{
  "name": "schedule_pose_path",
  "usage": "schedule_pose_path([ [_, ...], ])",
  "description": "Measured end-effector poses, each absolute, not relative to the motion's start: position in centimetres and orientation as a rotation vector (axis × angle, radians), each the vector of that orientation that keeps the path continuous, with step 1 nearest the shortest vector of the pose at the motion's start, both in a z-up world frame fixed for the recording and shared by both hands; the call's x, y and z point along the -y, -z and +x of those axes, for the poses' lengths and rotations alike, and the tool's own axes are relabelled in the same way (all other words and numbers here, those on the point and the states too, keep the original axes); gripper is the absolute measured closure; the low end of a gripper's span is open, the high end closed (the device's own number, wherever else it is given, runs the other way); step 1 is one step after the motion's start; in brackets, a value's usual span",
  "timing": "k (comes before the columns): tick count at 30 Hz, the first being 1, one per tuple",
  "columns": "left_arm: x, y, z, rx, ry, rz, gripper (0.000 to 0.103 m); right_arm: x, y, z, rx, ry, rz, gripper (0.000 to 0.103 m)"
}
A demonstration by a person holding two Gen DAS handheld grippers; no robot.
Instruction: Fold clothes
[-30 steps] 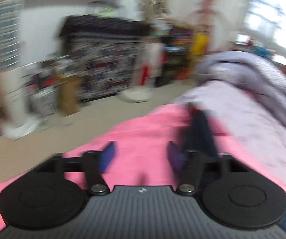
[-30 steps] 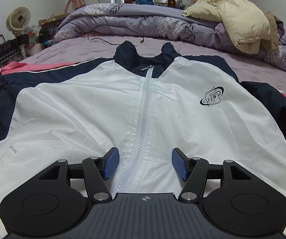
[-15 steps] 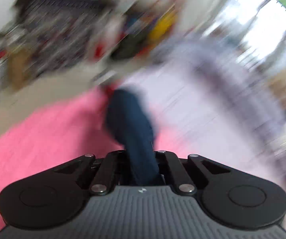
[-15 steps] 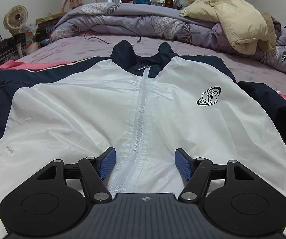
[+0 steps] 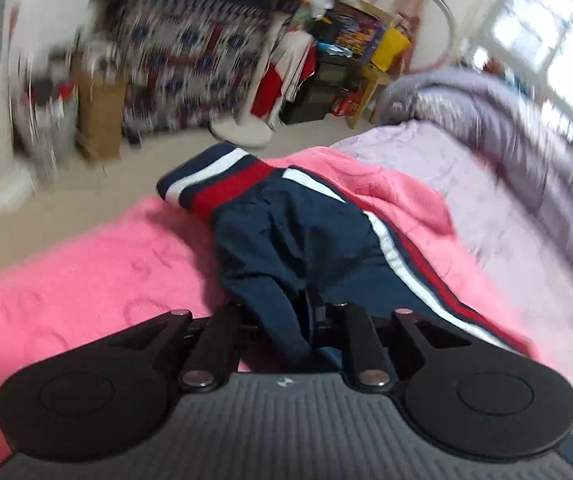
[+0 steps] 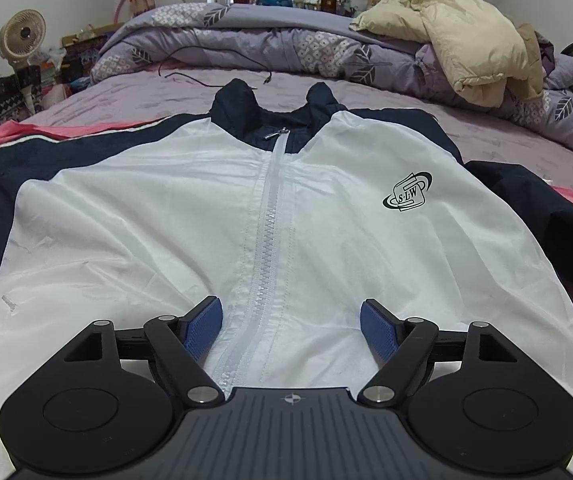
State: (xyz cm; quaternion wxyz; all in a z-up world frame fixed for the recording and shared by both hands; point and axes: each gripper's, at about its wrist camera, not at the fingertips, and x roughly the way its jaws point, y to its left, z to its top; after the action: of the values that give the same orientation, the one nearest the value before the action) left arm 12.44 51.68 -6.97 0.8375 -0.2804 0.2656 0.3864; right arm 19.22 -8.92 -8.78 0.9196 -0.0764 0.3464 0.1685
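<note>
The left gripper (image 5: 286, 320) was clamped on the navy sleeve (image 5: 306, 240), whose striped cuff (image 5: 218, 180) pointed away toward the far-left floor. That thin pinch looked likely to slip if pulled hard, or to drag the jacket (image 6: 266, 208) askew on the pink blanket (image 5: 86, 260). The jacket lay flat on the bed, zipper (image 6: 270, 216) running near to far, collar far. The right gripper (image 6: 290, 328) hovered over its hem, fingers apart and holding nothing.
</note>
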Motion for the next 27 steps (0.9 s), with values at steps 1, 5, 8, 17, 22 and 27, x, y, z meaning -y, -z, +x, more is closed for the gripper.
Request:
schedule_pose_path([
  [1,-51.0,6.0,13.4,-0.571,-0.871,-0.503,0.074,8.9,8.8,19.2,-0.713,-0.346,-0.156,0.025],
  [5,-49.8,2.9,15.5,-0.577,-1.147,-0.403,0.048,8.9,8.7,19.3,-0.715,-0.343,-0.154,0.024],
  [8,-51.1,2.3,15.9,-0.635,-1.201,-0.531,0.049,9.1,8.5,19.2,-0.719,-0.34,-0.144,0.024],
  [17,-40.9,-1.1,14.6,-0.555,-0.874,-0.302,0.049,5.6,5.7,14.0,-0.823,-0.675,-0.019,0.034],
  [22,-27.8,-3.4,15.3,-0.537,-0.405,-0.16,0.048,5.5,4.4,10.2,-0.813,-0.855,-0.047,0.036],
  [27,-15.0,-0.6,13.5,-0.627,-0.044,-0.155,0.046,15.0,1.7,13.3,-0.706,-0.603,0.15,0.036],
])
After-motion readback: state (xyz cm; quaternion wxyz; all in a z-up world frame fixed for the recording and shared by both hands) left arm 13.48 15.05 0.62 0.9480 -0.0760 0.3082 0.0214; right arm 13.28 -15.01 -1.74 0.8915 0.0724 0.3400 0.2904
